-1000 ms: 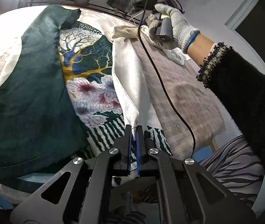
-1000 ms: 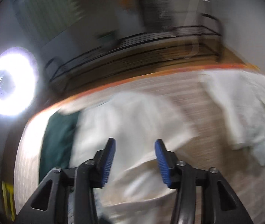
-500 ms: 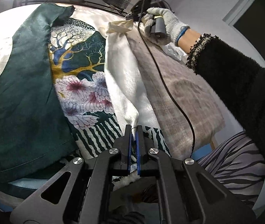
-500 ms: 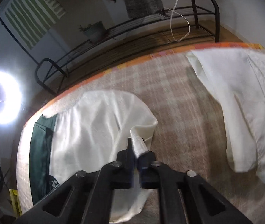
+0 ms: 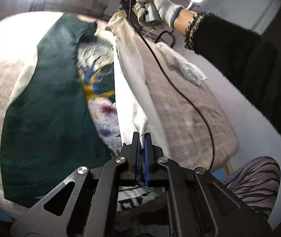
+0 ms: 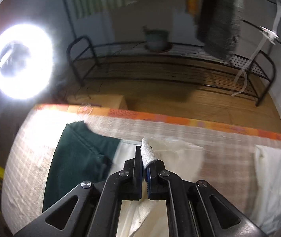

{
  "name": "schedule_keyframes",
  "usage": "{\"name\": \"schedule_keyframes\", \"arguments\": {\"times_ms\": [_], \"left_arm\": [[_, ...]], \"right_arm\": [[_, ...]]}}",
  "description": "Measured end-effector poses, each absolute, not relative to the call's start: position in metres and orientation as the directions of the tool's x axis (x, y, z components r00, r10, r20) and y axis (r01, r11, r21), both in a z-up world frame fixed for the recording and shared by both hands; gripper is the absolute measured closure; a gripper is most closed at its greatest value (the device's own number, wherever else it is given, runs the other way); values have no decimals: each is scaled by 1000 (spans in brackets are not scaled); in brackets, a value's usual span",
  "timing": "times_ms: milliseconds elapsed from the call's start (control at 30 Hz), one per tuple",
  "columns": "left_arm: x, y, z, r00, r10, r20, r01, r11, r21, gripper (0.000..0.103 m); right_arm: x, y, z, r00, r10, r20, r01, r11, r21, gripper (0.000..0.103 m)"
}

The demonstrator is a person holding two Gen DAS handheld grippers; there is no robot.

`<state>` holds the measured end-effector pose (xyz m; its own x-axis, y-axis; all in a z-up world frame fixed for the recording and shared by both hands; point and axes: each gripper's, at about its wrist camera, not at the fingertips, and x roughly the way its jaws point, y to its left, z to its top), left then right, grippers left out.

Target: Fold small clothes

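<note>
In the left wrist view, the left gripper [image 5: 142, 136] is pinching the cream edge of the printed garment [image 5: 129, 98], which is lying stretched along the bench [image 5: 189, 106] beside its green panel. In the right wrist view, the right gripper [image 6: 144, 156] is clamping the garment's far cream corner [image 6: 148, 152] above the bench.

A: What can't be made out?

B: In the left wrist view, the printed panel [image 5: 98, 83] of the dark green garment [image 5: 47, 108] is smeared by motion; its flowers read only as blotches. The left tool [image 5: 142, 136] covers the corner of cream cloth [image 5: 129, 90] it pinches.

A: And the other side?

B: The right hand [image 5: 158, 7] hides most of its tool, at the frame's top edge. In the right wrist view, the white garment [image 6: 276, 179] is cut off at the right edge, the potted plant [image 6: 157, 39] on the metal rack [image 6: 172, 65] is blurred, and the ring light [image 6: 21, 61] is blown out.
</note>
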<state>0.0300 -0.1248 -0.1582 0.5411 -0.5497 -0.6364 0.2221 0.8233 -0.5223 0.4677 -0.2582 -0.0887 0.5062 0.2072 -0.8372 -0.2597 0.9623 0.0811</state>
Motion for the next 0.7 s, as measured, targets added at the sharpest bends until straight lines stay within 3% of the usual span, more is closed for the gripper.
{"name": "schedule_keyframes", "arguments": {"times_ms": [133, 167, 200, 233, 500, 567, 633, 700], "left_arm": [[39, -112, -175, 520, -540, -662, 158, 822, -547, 101], [38, -111, -175, 520, -541, -661, 155, 821, -550, 101], [38, -111, -176, 520, -542, -660, 156, 820, -550, 101], [37, -110, -175, 521, -540, -660, 158, 822, -548, 101], [25, -107, -165, 516, -553, -654, 183, 817, -546, 101], [18, -107, -159, 517, -555, -652, 201, 819, -538, 93], [8, -103, -150, 527, -554, -644, 219, 821, -527, 73], [-1, -98, -141, 536, -552, -639, 241, 825, -511, 72]], "right_arm": [[478, -226, -130, 435, 228, -871, -305, 947, 96, 101], [478, -221, -138, 416, 226, -881, -314, 945, 95, 91], [477, -218, -143, 404, 217, -889, -315, 945, 88, 75], [473, -215, -145, 402, 222, -889, -323, 942, 89, 72], [415, -274, -83, 490, 275, -827, -277, 949, 151, 71], [384, -302, -70, 490, 292, -821, -248, 950, 189, 71], [344, -323, -63, 479, 291, -828, -240, 951, 195, 71], [299, -342, -61, 463, 297, -835, -242, 949, 204, 70]]}}
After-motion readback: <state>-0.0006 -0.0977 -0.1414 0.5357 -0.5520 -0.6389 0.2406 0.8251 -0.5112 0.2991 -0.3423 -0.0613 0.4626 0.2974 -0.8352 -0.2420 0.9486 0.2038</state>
